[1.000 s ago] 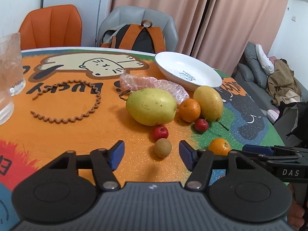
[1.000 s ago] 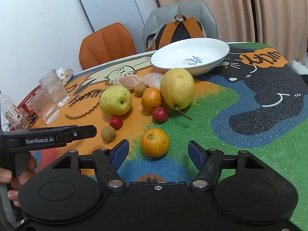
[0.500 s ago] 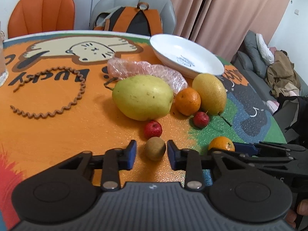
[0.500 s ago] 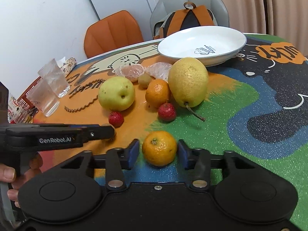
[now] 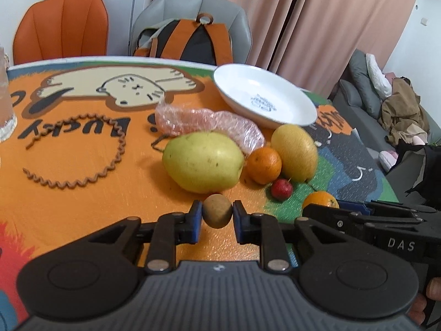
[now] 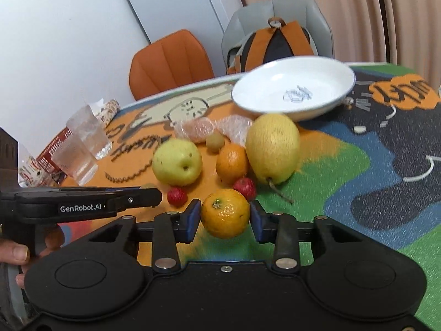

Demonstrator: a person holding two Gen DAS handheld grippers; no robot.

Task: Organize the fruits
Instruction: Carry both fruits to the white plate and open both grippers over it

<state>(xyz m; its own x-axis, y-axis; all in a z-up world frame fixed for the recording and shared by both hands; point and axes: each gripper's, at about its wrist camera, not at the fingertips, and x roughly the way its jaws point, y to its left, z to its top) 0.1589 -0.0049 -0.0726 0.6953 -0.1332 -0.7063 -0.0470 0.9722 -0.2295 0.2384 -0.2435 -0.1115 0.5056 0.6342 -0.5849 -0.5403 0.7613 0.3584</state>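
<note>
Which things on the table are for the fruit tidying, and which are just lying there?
For the job: small brown fruit in left gripper, orange in right gripper, pears, red fruits, white plate.

Lying about: glasses, wavy cord, plastic wrap, backpack.

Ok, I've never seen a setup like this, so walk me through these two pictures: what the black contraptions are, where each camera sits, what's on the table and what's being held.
No robot here: a person holds a hand-operated gripper in each hand, each with a camera looking forward along its two blue-tipped fingers. One picture comes from the left gripper, the other from the right gripper.

On the colourful table mat lie a green pear, a yellow pear, an orange, small red fruits, crinkled plastic wrap and an empty white plate, with glasses to one side.

The left gripper is shut on a small brown fruit; the right is shut on a mandarin.
</note>
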